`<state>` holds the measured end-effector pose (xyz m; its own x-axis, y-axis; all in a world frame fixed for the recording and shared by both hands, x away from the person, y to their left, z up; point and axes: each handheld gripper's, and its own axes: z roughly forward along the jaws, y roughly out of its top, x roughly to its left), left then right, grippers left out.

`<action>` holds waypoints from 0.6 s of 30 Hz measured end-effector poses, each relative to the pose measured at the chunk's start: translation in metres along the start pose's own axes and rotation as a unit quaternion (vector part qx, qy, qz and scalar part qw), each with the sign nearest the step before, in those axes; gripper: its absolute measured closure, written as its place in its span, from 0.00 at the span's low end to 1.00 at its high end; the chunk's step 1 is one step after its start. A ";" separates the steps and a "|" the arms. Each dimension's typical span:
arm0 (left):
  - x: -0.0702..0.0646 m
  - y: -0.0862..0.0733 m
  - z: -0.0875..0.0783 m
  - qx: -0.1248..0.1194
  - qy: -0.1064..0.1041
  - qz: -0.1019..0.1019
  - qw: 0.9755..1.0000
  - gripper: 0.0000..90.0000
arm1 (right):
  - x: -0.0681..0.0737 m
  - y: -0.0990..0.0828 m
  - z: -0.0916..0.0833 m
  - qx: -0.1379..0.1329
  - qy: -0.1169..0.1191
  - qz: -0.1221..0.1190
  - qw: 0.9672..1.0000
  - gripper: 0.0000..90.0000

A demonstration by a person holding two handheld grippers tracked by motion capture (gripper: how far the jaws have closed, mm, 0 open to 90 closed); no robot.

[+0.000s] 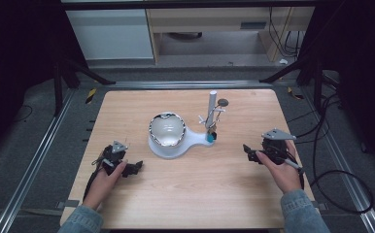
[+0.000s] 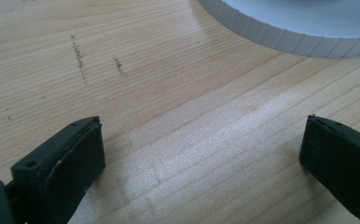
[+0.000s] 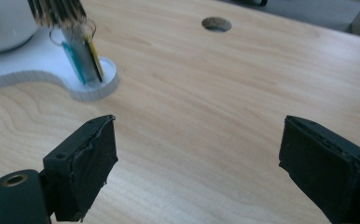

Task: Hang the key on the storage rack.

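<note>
Both sets of jaws wide open, empty: left gripper (image 1: 127, 167), right gripper (image 1: 253, 154) low on the surface (image 1: 185, 194). Bowl (image 1: 166, 129) on white base (image 1: 188, 141) between them, mid-surface. My worry: clipping the post (image 1: 213, 109) tips the stand.

— How is your light from above?
— Your wooden surface (image 1: 185, 184) is evenly lit and bright, but everything round it falls off to near black. The steel bowl (image 1: 166, 129) throws glare at you.
— And up close?
— Soft. A pale sheen lies on the wood between your left tool's (image 2: 201, 154) jaws, and the right tool's (image 3: 197, 158) near jaws blur.
</note>
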<state>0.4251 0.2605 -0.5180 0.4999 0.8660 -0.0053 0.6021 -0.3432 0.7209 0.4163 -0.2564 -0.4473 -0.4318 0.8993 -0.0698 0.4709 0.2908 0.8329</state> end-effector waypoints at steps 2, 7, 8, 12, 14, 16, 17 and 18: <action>0.000 0.000 0.000 0.000 0.000 0.000 1.000 0.00 | 0.005 -0.007 0.005 0.015 0.004 -0.003 1.000 0.13; 0.000 0.000 0.000 0.000 0.000 0.000 1.000 0.00 | 0.010 -0.011 0.012 0.041 0.008 -0.009 0.999 0.13; 0.000 0.000 0.000 0.000 0.000 0.000 1.000 0.00 | 0.011 -0.012 0.014 0.045 0.010 -0.011 0.999 0.13; 0.000 0.000 0.000 0.000 0.000 0.000 1.000 0.00 | 0.009 -0.016 0.026 0.058 0.011 -0.003 0.998 0.14; 0.000 0.000 0.000 0.000 0.000 0.000 1.000 0.00 | 0.008 -0.016 0.028 0.059 0.009 -0.001 0.998 0.14; 0.000 0.000 0.000 0.000 0.000 0.000 1.000 0.00 | 0.002 -0.017 0.034 0.057 0.001 0.010 0.998 0.14; 0.000 0.000 0.000 0.000 0.000 0.000 1.000 0.00 | -0.001 -0.017 0.037 0.058 -0.001 0.015 0.998 0.14; 0.000 0.000 0.000 0.000 0.000 0.000 1.000 0.00 | -0.002 -0.017 0.038 0.058 -0.003 0.017 0.998 0.14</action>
<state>0.4250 0.2604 -0.5180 0.4994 0.8664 -0.0054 0.6023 -0.3427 0.7210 0.4381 -0.2509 -0.4824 -0.4092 0.9113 -0.0457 0.5708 0.2948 0.7664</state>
